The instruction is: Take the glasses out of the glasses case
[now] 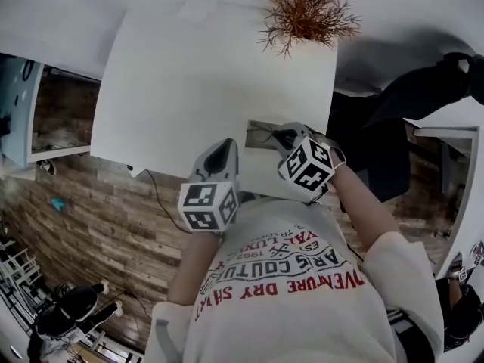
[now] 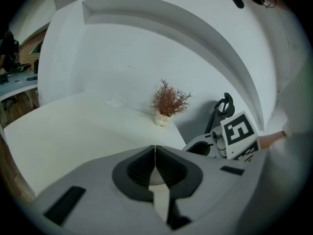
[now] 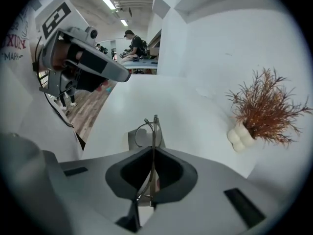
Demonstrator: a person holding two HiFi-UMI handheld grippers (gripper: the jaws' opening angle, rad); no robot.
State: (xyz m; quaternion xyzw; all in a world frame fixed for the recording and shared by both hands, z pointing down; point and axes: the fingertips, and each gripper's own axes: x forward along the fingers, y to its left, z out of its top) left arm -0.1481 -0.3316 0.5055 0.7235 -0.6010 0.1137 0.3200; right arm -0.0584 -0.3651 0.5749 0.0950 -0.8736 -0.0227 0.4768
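Note:
My right gripper (image 1: 286, 136) is shut on thin wire-frame glasses (image 3: 152, 130). In the right gripper view the frame sticks out beyond the pads, with one round lens ring to the left. Just beneath it the grey glasses case (image 1: 261, 136) lies on the white table (image 1: 197, 89), near its front right corner. The glasses hang a little above the case (image 3: 131, 140). My left gripper (image 1: 223, 148) hovers to the left of the case, above the table's front edge. Its jaws (image 2: 155, 151) are shut with nothing between them.
A small dried reddish plant in a white vase (image 1: 306, 10) stands at the far edge of the table. Wooden floor (image 1: 98, 218) lies below the table's left and front edges. A person (image 3: 133, 40) works at a desk far behind.

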